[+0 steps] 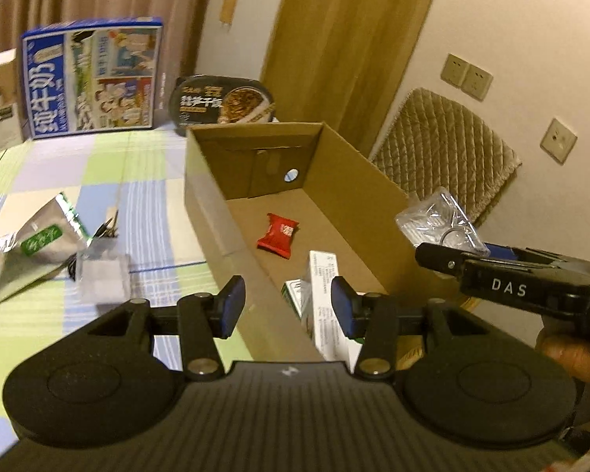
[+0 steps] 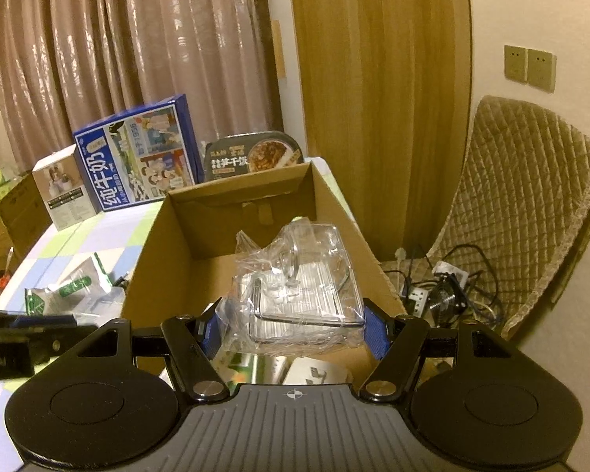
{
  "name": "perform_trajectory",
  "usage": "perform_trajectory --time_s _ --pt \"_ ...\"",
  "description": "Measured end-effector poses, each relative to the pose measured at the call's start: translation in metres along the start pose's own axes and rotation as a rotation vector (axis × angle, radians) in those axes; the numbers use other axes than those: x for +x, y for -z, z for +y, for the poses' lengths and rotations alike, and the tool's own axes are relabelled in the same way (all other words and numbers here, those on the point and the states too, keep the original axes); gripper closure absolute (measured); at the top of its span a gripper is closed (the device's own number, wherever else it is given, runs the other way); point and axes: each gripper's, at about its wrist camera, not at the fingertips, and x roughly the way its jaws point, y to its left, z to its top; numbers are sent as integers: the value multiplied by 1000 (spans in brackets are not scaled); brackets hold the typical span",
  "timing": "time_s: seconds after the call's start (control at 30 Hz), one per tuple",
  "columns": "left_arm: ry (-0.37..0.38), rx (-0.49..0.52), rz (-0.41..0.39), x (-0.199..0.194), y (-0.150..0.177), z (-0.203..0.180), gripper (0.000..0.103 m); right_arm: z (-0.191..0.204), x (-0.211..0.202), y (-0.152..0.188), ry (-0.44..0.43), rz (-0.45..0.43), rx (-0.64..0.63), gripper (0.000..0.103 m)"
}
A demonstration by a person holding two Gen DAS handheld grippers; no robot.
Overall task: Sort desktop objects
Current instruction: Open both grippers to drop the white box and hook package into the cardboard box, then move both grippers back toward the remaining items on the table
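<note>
Left on the cloth: a green-and-silver foil pouch point(image 1: 27, 251) and a small clear packet point(image 1: 104, 275) still lay on the checked tablecloth point(image 1: 145, 181)
My left tongs point(image 1: 287, 301): pads apart, nothing between them, above the near left wall of the cardboard box point(image 1: 212, 212)
Done: a red sachet point(image 1: 278, 234) and a white carton point(image 1: 326, 295) lay inside
My right tongs point(image 2: 293, 330): clamped on a clear plastic-wrapped tray point(image 2: 299, 295), over the box's open mouth
Room: box floor mostly bare; its right wall ran close by

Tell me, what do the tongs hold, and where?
Right tongs clamp the clear plastic package by its two sides above the cardboard box. Left tongs hold nothing.
</note>
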Motion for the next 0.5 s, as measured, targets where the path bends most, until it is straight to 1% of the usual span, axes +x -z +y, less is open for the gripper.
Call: perform_trajectory --time_s 0.03,0.07,0.1,0.13,0.27,0.37,0.5 --pt "-3 -6 0 -2 2 2 61 1 0 -1 -14 -14 -1 37" --pt "-5 -10 0 -3 3 3 61 1 0 -3 -32 -25 -5 33" --pt "-8 -16 0 -5 5 5 61 2 0 -5 -36 -28 -11 25" --pt "-10 -21 0 -6 6 6 60 2 -2 -6 -26 -36 -19 22" --pt "-31 -31 -15 -14 12 12 56 -4 -11 -8 -12 -51 0 21" --pt "-46 -47 -27 -22 17 19 54 -6 -19 -6 -2 -55 15 21" --pt "-59 -65 -36 -33 23 28 50 -6 -33 -1 3 -68 31 20"
